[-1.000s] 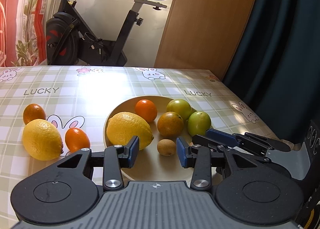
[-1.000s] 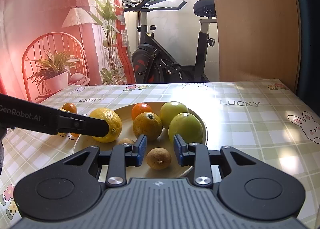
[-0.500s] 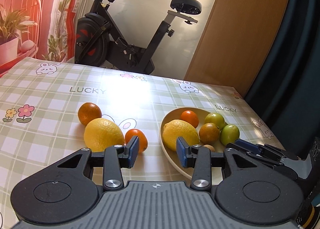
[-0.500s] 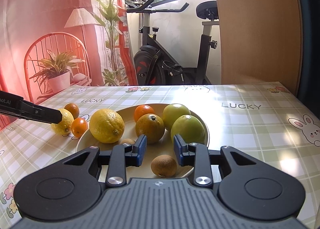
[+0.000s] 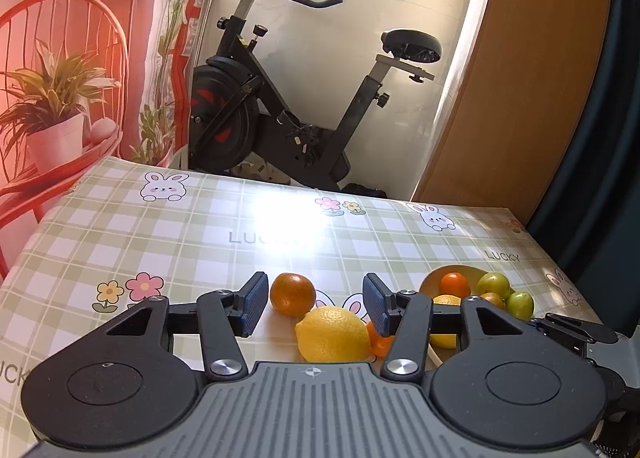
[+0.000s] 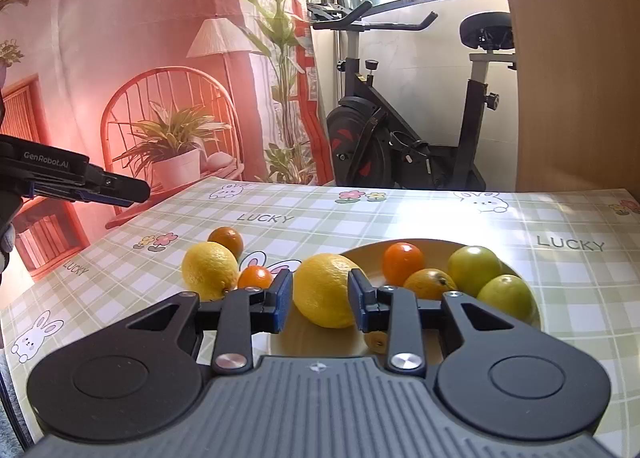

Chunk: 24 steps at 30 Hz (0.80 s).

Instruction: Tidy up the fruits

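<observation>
"LUCKY" is printed in grey across the checked cloth on the tabletop (image 6: 440, 214), among cartoon rabbits and flowers, and "GenRobot.AI" reads in white along the side of the left tongs (image 6: 120, 192) where they reach in from the left of the right wrist view.

A second ago the left tongs (image 5: 312, 308) hovered over the bowl with a small brown fruit between their tips; now they have swung left and stand open over the loose fruit: a lemon (image 5: 333, 334) just ahead of and between the tips, an orange (image 5: 293, 294) beyond it, a small orange (image 5: 378, 338) partly hidden behind the right finger. The bowl (image 5: 436, 278) now lies off to their right.

The right tongs (image 6: 320, 304) are open and empty, the second lemon (image 6: 326, 290) in the bowl (image 6: 524, 278) just ahead of their tips. To its right sit a tangerine (image 6: 403, 263), another orange (image 6: 430, 284) and two green fruits (image 6: 474, 269). The brown fruit that lay ahead of them is now mostly hidden under the right finger.

An exercise bike (image 6: 416, 138) stands beyond the tabletop.
</observation>
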### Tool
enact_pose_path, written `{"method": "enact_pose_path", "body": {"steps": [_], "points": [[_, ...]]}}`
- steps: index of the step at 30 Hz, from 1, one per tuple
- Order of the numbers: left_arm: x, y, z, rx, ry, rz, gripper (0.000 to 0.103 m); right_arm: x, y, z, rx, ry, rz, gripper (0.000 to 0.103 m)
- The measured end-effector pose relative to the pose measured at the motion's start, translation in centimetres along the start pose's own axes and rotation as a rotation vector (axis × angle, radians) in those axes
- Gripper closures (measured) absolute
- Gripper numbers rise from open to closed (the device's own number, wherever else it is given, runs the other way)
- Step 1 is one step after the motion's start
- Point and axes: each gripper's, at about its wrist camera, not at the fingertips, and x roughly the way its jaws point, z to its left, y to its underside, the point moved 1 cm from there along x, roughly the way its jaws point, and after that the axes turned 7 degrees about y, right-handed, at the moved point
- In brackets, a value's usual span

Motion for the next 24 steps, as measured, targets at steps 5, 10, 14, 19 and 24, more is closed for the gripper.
{"method": "enact_pose_path", "body": {"steps": [5,10,14,19,24], "points": [[1.9,0.7,1.1,0.023,0.033,0.04,0.048,2.6,-0.5,3.4,-0.037,-0.057,0.045,0.07],[3.5,1.6,2.0,0.028,0.07,0.075,0.048,5.2,0.0,6.7,-0.097,-0.094,0.095,0.07],[4.8,1.7,2.7,-0.014,0.103,0.094,0.048,7.1,-0.1,8.4,-0.147,-0.096,0.115,0.064],[6.2,2.0,3.2,-0.064,0.145,0.105,0.048,8.9,0.0,9.4,-0.18,-0.109,0.146,0.06],[7.5,2.5,3.3,-0.075,0.164,0.129,0.048,9.4,0.2,9.1,-0.169,-0.104,0.162,0.059]]}}
